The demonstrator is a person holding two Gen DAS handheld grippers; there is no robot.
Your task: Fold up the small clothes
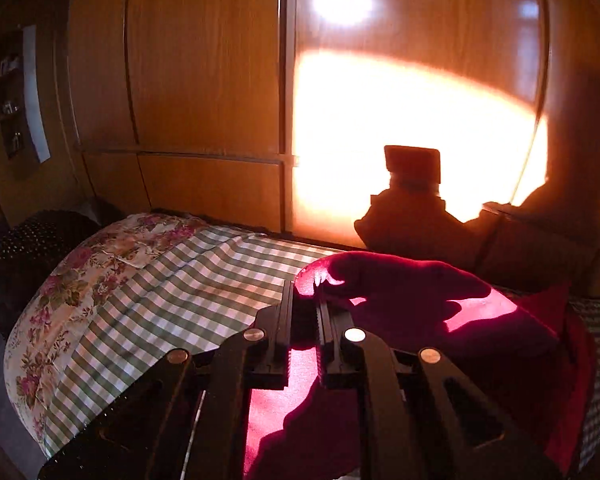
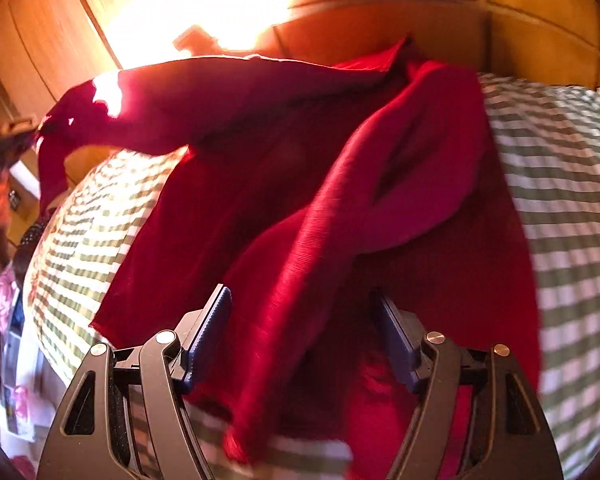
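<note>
Red garment (image 2: 284,184) lies rumpled on the checked cloth (image 2: 572,208); left gripper (image 1: 305,292) pinches its edge, right gripper (image 2: 300,308) half-open astride a fold.

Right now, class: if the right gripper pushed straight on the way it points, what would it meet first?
Most likely the red garment, already bunched between the fingers of the right gripper; the checked cloth lies beneath. Depth is unclear.
</note>
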